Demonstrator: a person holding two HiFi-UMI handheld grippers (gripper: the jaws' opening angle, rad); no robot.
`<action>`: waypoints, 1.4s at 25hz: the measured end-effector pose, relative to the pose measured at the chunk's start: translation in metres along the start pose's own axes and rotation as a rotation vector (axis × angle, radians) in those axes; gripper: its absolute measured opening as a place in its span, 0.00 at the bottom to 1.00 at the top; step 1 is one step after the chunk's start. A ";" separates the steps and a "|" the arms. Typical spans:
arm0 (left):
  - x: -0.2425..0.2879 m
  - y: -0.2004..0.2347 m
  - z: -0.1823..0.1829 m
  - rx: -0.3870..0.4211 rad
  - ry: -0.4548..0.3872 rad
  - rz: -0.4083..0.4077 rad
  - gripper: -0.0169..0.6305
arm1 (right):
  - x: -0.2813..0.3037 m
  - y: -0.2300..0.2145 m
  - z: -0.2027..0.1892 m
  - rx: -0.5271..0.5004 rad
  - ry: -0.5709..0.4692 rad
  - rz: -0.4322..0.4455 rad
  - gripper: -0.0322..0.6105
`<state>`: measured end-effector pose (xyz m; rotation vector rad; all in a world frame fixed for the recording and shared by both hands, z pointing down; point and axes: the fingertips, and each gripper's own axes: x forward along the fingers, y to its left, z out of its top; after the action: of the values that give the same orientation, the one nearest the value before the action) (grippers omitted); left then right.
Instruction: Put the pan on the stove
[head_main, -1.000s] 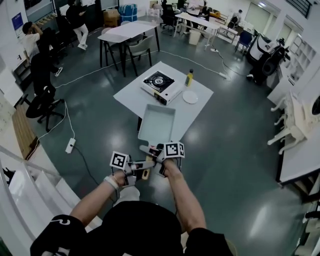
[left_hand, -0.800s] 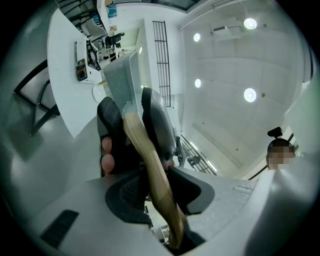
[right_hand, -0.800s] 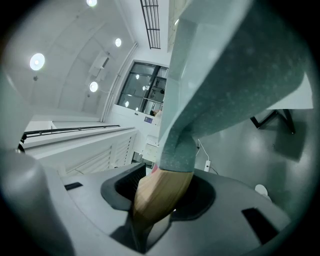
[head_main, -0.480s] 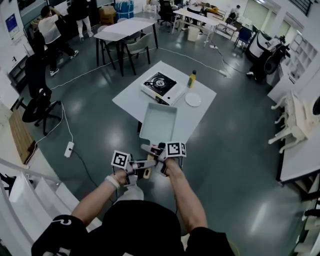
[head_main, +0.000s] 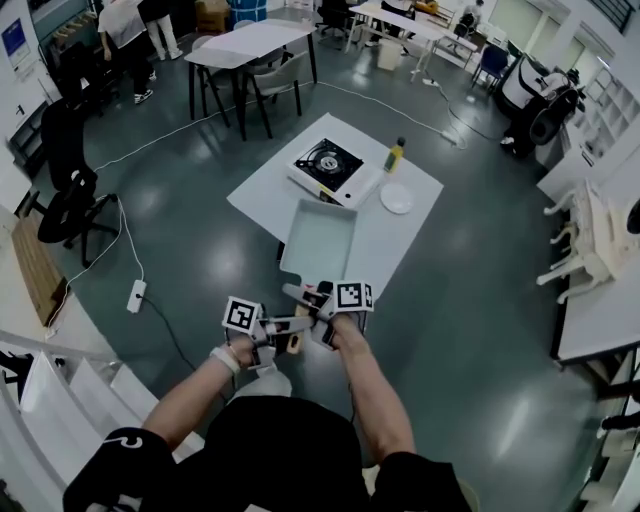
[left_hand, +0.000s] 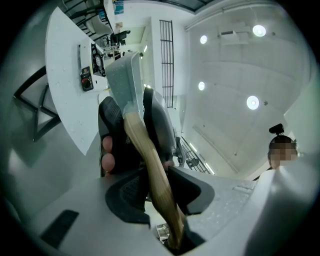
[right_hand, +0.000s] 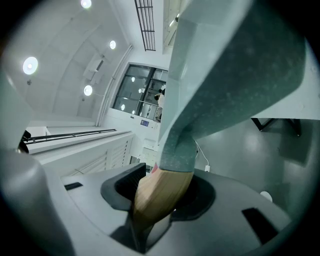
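Both my forearms reach forward with the hands close together, short of the table (head_main: 270, 195). My left tool (left_hand: 155, 187) has its jaws closed partway onto the pan's wooden handle (left_hand: 152, 170), gripping it near the end. My right tool (right_hand: 162, 192) clamps the same handle where it meets the grey pan (head_main: 318, 240). The pan hangs in the air at the table's near edge, and the stove (head_main: 333, 168) sits further back on the table. In the head view both tools cover most of the handle, and I can't tell whether the pan's far rim is over the table.
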<state>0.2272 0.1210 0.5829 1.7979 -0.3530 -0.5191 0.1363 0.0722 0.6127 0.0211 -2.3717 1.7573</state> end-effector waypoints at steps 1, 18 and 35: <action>-0.003 0.002 0.004 -0.004 0.002 0.002 0.20 | 0.006 0.000 0.003 -0.002 -0.003 0.017 0.27; -0.062 0.022 0.054 -0.010 0.043 0.004 0.19 | 0.080 -0.012 0.028 0.008 -0.029 0.014 0.28; -0.087 0.024 0.069 -0.034 0.079 -0.003 0.20 | 0.107 -0.016 0.036 -0.003 -0.056 -0.006 0.28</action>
<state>0.1176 0.0999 0.6049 1.7811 -0.2857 -0.4522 0.0282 0.0441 0.6348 0.0785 -2.4102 1.7737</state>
